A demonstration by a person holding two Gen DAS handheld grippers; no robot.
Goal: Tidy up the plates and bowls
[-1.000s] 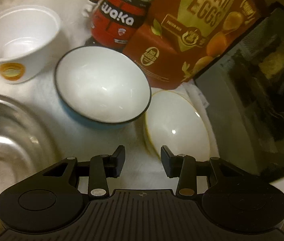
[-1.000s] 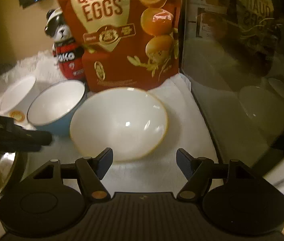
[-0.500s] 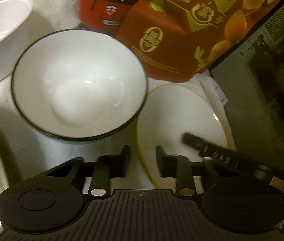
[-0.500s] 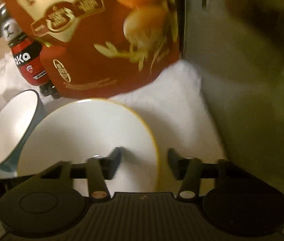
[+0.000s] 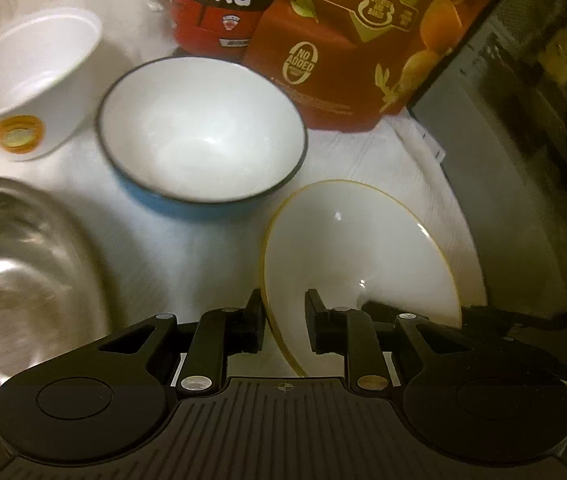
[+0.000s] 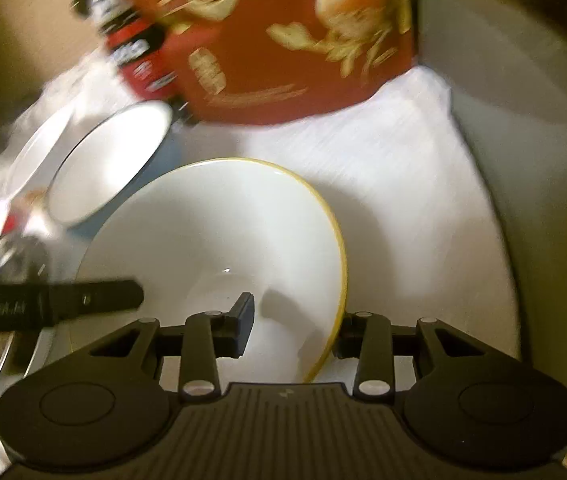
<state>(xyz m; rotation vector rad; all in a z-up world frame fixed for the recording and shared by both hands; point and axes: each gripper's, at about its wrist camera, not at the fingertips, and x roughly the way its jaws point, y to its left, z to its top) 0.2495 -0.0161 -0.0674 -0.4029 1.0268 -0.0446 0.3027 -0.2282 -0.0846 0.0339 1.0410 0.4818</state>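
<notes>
A white bowl with a yellow rim (image 5: pixel 355 256) (image 6: pixel 219 248) sits tilted on the white cloth. My left gripper (image 5: pixel 283 326) straddles its left rim, one finger inside and one outside. My right gripper (image 6: pixel 291 326) straddles its right rim, the left finger (image 6: pixel 243 324) inside the bowl. Neither looks clamped. A blue bowl with a white inside (image 5: pixel 203 132) (image 6: pixel 111 168) stands just behind. A white plastic cup-bowl (image 5: pixel 27 80) is at far left. A steel bowl (image 5: pixel 15 280) is at near left.
A red quail-eggs bag (image 5: pixel 363 40) (image 6: pixel 283 32) and a red "waka" bottle (image 5: pixel 219 4) stand at the back. A dark glass-fronted appliance (image 5: pixel 523 120) bounds the right side. A white cloth (image 6: pixel 383 184) covers the surface.
Both grippers moved in onto the yellow-rimmed bowl's opposite rims. The bowl now sits tilted. The left view pulled back from the blue bowl.
</notes>
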